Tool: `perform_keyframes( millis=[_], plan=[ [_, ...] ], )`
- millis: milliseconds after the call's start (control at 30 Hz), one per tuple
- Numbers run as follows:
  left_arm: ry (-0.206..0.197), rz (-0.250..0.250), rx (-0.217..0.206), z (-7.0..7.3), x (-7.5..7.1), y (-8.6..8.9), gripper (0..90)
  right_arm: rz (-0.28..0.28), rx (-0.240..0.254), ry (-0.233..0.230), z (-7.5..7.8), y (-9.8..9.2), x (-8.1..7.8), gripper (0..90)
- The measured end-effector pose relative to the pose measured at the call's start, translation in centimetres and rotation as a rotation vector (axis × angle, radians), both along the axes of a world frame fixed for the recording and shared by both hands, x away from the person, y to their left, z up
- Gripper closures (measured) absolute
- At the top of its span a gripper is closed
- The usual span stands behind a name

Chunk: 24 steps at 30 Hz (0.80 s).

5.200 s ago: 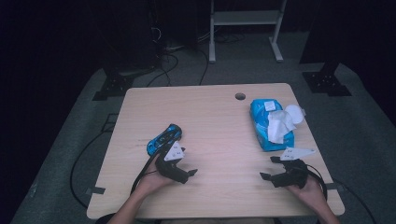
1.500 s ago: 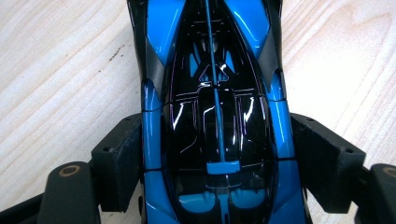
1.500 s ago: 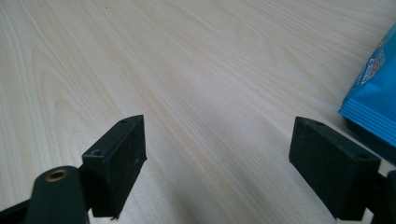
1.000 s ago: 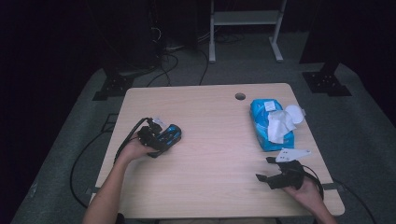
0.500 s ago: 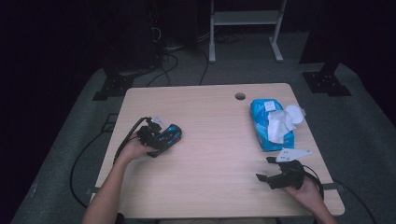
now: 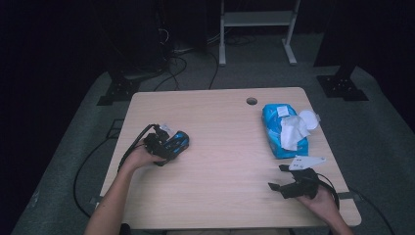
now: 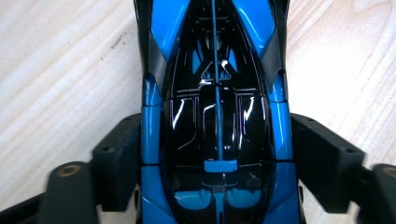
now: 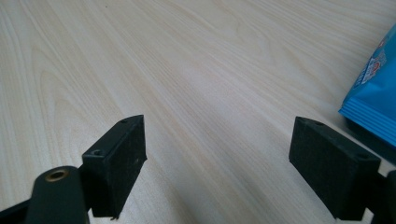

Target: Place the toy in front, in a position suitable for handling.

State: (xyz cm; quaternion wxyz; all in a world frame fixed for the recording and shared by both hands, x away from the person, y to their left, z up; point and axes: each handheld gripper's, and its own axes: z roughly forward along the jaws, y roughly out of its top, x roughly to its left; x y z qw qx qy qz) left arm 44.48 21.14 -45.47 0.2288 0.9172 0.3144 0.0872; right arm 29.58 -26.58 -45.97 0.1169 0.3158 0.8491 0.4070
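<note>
A blue and black toy car (image 6: 178, 141) stands on the left part of the wooden table (image 6: 220, 117). My left gripper (image 6: 170, 146) reaches it from the left, and its jaws straddle the car's body. In the left gripper view the car (image 7: 217, 107) sits between the two pads (image 7: 119, 158), which lie against its sides with no gap showing. The jaws have just been opening a little. My right gripper (image 6: 277, 177) rests near the front right edge, open, with bare wood between its pads (image 8: 121, 158).
A blue pack of wipes (image 6: 274, 134) lies at the right of the table with a white sheet (image 6: 296, 126) pulled out on top; its corner (image 8: 373, 98) shows in the right gripper view. A cable hole (image 6: 251, 101) sits near the far edge. Cables trail over the left edge.
Since the oldest frame my left hand has moved from the front edge up to the car. Over the last second nothing has visibly shifted. The right hand stays put.
</note>
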Motion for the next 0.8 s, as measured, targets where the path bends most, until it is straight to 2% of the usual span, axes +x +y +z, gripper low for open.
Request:
perform_keyframes(
  millis=[267,400,800],
  plan=[
    [-0.007,0.026,0.011,0.17,0.07,-0.38,25.8,0.003,-0.003,0.001,-0.04,0.16,-0.01,17.7],
    [-0.014,0.036,0.001,0.09,0.05,-0.4,25.9,0.001,-0.001,-0.001,0.01,0.06,-0.02,17.7],
    [-0.037,0.067,-0.078,0.24,-0.09,0.34,26.0,-0.002,-0.001,-0.002,0.02,0.03,-0.04,17.7]
  ],
)
